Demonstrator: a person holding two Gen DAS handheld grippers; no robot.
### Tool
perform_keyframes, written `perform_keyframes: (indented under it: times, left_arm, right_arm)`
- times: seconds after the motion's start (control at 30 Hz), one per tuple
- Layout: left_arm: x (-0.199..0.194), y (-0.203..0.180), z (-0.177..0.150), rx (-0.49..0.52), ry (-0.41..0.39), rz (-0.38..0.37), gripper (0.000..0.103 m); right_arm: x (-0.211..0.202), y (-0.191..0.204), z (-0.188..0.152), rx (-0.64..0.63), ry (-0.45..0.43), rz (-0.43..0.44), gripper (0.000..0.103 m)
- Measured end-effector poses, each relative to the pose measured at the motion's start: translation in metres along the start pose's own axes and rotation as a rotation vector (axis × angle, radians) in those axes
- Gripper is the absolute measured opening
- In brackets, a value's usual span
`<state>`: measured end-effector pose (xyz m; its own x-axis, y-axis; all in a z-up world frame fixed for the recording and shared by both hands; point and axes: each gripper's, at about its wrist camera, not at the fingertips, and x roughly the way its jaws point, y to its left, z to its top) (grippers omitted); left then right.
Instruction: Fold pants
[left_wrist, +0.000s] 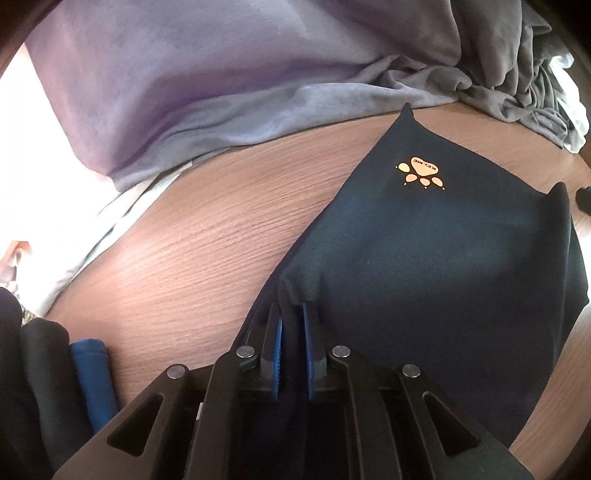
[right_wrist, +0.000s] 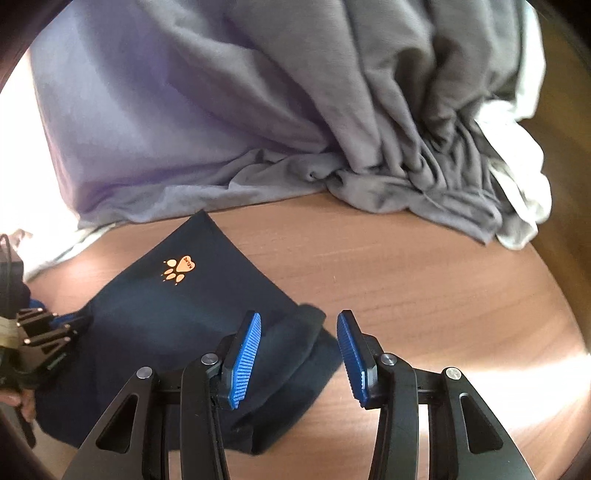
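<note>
A: What lies at the far left of the table (left_wrist: 207, 236)?

B: In the left wrist view, a few dark folded pieces and a blue one (left_wrist: 90, 380) sit at the left edge. Behind them a lilac cloth (left_wrist: 155, 81) runs along the back, with grey cloth (right_wrist: 417, 122) bunched beside it to the right and a white piece (right_wrist: 517, 155) at its far end.

A: And the pants?

B: The pants (left_wrist: 436, 266) are dark navy and lie on the wood in front of the cloth pile. In the left view their long axis runs from the near centre up and to the right, ending in a pointed corner that almost touches the grey cloth. A gold paw print (left_wrist: 421, 171) sits near that far end, its lettering upside down to the camera.

A: What has the left gripper (left_wrist: 291, 325) got?

B: Its blue pads (left_wrist: 277, 354) are nearly together on a gathered ridge of the pants' near edge; the cloth puckers just beyond the tips, so it grasps the pants.

A: The right gripper (right_wrist: 299, 325)?

B: Its jaws are released, pads well apart and nothing between them. Its left pad (right_wrist: 242, 362) hangs over a folded flap at the pants' right edge; its right pad is over bare wood. The left gripper shows at the left edge of this view, on the pants' other side.
</note>
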<state>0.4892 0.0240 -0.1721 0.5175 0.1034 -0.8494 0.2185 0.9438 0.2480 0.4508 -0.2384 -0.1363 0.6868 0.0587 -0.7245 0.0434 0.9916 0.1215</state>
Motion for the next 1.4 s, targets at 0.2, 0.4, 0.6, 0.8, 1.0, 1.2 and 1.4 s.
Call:
perform_keyframes:
  times: [0.2,0.4,0.6,0.8,1.0,1.2,1.4]
  left_arm:
    - [0.000,0.003,0.003,-0.004,0.001,0.000,0.015]
    - [0.000,-0.004,0.002,0.034,-0.009,0.030,0.018]
    - [-0.003,-0.019,0.004,0.095,-0.032,0.014,0.032]
    - [-0.005,-0.048,0.015,0.187,-0.066,-0.029,0.042]
    - [-0.034,-0.055,0.020,0.160,-0.147,-0.077,0.055]
    - [-0.094,-0.022,0.004,0.038,-0.256,-0.032,0.066]
    - [-0.106,0.016,-0.037,-0.039,-0.208,0.024,0.066]
  right_arm:
    - [0.024,-0.009,-0.004,0.093,0.081,0.080,0.044]
    - [0.033,-0.012,-0.011,0.125,0.143,0.105,0.013]
    - [0.009,-0.016,-0.017,0.105,0.121,0.018,0.010]
    - [-0.005,-0.044,-0.029,0.153,0.177,-0.089,0.010]
    - [-0.019,-0.061,-0.038,0.172,0.195,-0.144,0.010]
    - [-0.069,-0.038,-0.025,0.100,0.003,-0.181,0.055]
    - [-0.074,-0.005,-0.023,0.086,0.006,-0.092,0.055]
